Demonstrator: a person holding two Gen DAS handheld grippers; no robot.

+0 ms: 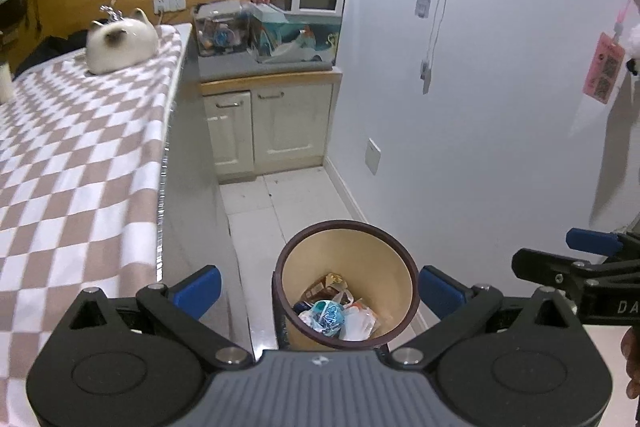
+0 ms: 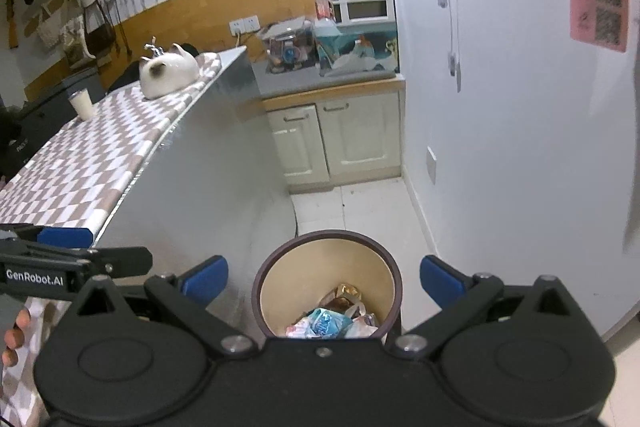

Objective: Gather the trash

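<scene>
Left wrist view: my left gripper point(image 1: 318, 287) was spread wide and empty, hanging right over the trash bin point(image 1: 346, 231) on the floor point(image 1: 256, 203), beside the worktop's point(image 1: 80, 147) near corner. Wrappers and a plastic bag point(image 1: 338, 315) sat at the bottom. My right gripper point(image 1: 576, 255) poked in from the right, can't tell its spread there.

Right wrist view: right gripper point(image 2: 324, 279) was wide open too, nothing held, above the same bin point(image 2: 328, 239). A cat figurine point(image 2: 170, 73) sat at the worktop's point(image 2: 100, 163) far end, a cup point(image 2: 83, 103) near it.
</scene>
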